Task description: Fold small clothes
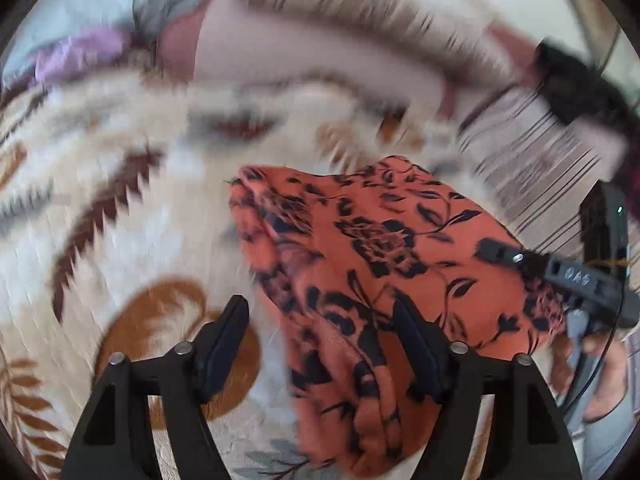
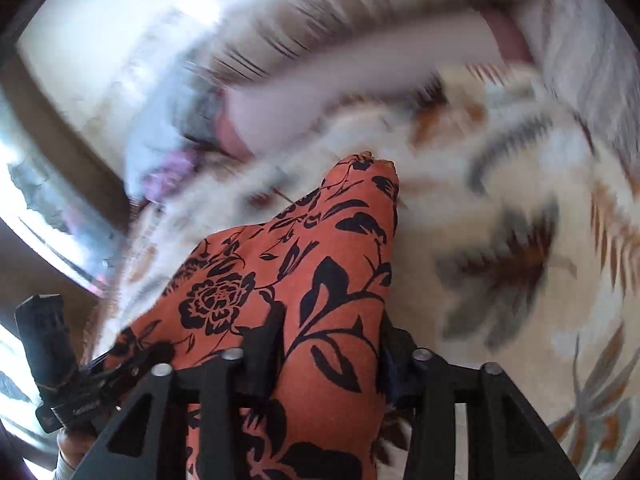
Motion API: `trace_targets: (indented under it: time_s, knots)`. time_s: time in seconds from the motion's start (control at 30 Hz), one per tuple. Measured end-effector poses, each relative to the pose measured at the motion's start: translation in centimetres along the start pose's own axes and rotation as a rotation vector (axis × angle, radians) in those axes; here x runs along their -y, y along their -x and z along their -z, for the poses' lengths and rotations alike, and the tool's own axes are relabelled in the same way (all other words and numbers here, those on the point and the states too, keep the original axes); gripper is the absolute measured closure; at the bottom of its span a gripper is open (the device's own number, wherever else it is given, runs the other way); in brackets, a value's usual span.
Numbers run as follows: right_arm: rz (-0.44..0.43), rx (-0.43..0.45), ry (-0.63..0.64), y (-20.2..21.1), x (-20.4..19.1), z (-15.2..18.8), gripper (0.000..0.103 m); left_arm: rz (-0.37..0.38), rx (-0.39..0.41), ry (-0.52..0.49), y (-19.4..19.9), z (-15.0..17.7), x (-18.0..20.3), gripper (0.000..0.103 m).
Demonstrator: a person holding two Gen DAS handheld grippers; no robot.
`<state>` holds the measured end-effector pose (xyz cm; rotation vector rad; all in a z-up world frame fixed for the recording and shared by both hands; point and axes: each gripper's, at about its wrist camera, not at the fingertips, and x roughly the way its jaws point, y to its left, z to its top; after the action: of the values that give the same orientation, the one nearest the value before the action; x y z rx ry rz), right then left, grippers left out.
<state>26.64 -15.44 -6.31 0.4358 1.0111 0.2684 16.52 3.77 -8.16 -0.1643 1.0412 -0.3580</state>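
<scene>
An orange garment with a black flower print (image 1: 380,264) hangs bunched above a cream patterned blanket (image 1: 120,184). My left gripper (image 1: 322,340) is open, its fingers wide apart, with a fold of the garment draped between them and over the right finger (image 1: 416,344). In the right wrist view the same garment (image 2: 304,272) runs up between the fingers of my right gripper (image 2: 332,344), which is shut on it. The other gripper shows at the right edge of the left wrist view (image 1: 560,276) and at the lower left of the right wrist view (image 2: 52,360). Both views are motion-blurred.
The blanket (image 2: 520,240) with brown and grey leaf patterns covers the surface. A striped cushion (image 1: 532,168) and a pink-white pillow (image 1: 280,48) lie at the far side. Grey and purple cloth (image 1: 80,52) sits at the far left.
</scene>
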Motion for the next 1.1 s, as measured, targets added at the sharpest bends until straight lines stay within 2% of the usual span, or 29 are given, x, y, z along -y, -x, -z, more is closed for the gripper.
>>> trace_targets:
  time_s: [0.03,0.07,0.17,0.23,0.27,0.3,0.33,0.37,0.4,0.43,0.47,0.5,0.57,0.67,0.77,0.9,0.93,0.97,1.0,1.03,1.07,1.1]
  knots:
    - [0.034,-0.065,-0.066,-1.7,2.5,0.8,0.045,-0.015,-0.023,0.006,-0.9,0.8,-0.8,0.028]
    - [0.027,-0.087,-0.110,-2.4,4.2,1.5,0.045,-0.006,-0.012,0.027,-0.9,1.3,-1.8,0.028]
    - [-0.106,-0.029,-0.176,-1.6,6.7,1.9,0.045,0.082,0.043,0.143,0.2,1.3,-4.6,0.028]
    - [-0.150,0.006,-0.165,-1.3,6.6,0.9,0.037,0.180,0.017,0.222,-0.3,0.5,-5.3,0.027]
    - [-0.148,0.014,-0.147,-1.5,6.4,0.3,0.031,0.268,-0.016,0.237,-1.3,0.4,-5.1,0.021]
    - [-0.138,-0.007,-0.135,-2.4,6.2,-0.3,0.030,0.315,-0.058,0.241,-2.6,0.4,-4.5,0.019]
    - [-0.154,-0.062,-0.133,-3.9,6.0,-0.4,0.030,0.287,-0.108,0.258,-4.1,0.7,-4.2,0.019]
    - [-0.167,-0.161,-0.129,-6.1,5.8,-0.3,0.036,0.243,-0.122,0.260,-5.1,1.0,-3.7,0.020]
    - [-0.144,-0.184,-0.106,-7.0,5.3,0.1,0.043,0.234,-0.099,0.229,-4.8,1.0,-3.0,0.021]
    - [-0.132,-0.164,-0.082,-6.9,4.7,0.0,0.045,0.265,-0.097,0.198,-4.6,0.9,-2.3,0.068]
    - [-0.136,-0.156,-0.074,-6.7,4.1,-0.2,0.056,0.284,-0.119,0.189,-4.5,0.7,-1.8,0.073]
    - [-0.129,-0.142,-0.055,-6.1,3.5,-0.4,0.064,0.269,-0.101,0.174,-4.0,0.4,-1.5,0.075]
    - [-0.129,-0.108,-0.011,-4.5,1.9,-1.0,0.067,0.251,-0.052,0.077,-2.3,-0.4,-0.2,0.078]
    - [-0.148,-0.025,0.072,-1.2,-0.7,-2.4,0.067,0.241,0.026,0.008,0.3,-3.0,1.1,0.078]
    - [-0.194,0.082,0.071,1.3,-1.2,-4.1,0.067,0.258,0.097,-0.026,2.4,-6.0,1.2,0.078]
    - [-0.216,0.106,0.014,0.3,1.1,-5.9,0.067,0.269,0.092,-0.037,0.5,-7.8,1.1,0.076]
    - [-0.210,0.092,-0.007,-0.9,2.2,-5.7,0.067,0.259,0.069,-0.038,-0.7,-7.4,1.1,0.070]
    - [-0.198,0.067,-0.023,-2.5,3.4,-5.3,0.063,0.236,0.016,-0.023,-2.6,-7.3,0.6,0.062]
    - [-0.170,0.025,-0.063,-4.0,4.8,-4.8,0.049,0.190,-0.046,0.001,-4.5,-7.2,-0.1,0.056]
    - [-0.088,-0.038,-0.132,-6.1,6.7,-3.8,0.040,0.109,-0.101,0.031,-6.2,-6.7,-1.0,0.050]
    - [-0.011,-0.074,-0.165,-7.1,7.8,-2.9,0.036,0.049,-0.129,0.074,-7.1,-5.9,-2.2,0.038]
    - [-0.028,-0.057,-0.178,-7.3,8.9,-1.8,0.033,0.082,-0.098,0.121,-6.6,-5.3,-3.2,0.036]
